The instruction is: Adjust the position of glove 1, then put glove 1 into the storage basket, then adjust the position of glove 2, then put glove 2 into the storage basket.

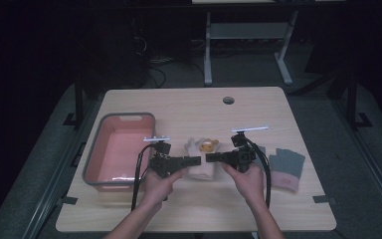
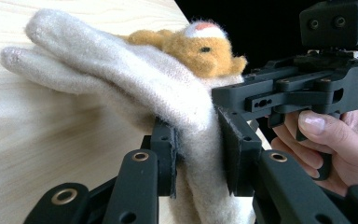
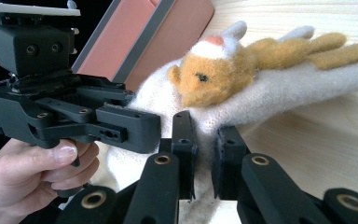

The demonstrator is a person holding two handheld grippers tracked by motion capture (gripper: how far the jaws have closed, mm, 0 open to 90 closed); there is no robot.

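I have both tools clamped on the cream glove (image 1: 202,160), one from each side: my left gripper (image 2: 198,140) pinches its cuff edge, and my right gripper (image 3: 204,140) bites the opposite edge, so the cuff is held between two grips, probably to spread it or lift it level. The glove lies on the table (image 1: 189,107) between the tools, its long axis running away from me, fingers pointing to the far edge, its orange toy animal (image 3: 214,70) on top. The pink tub (image 1: 122,144) sits beyond my left tool.

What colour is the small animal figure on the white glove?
The animal figure is orange-brown, with a white and pink patch on its head. The right gripper view shows it best.
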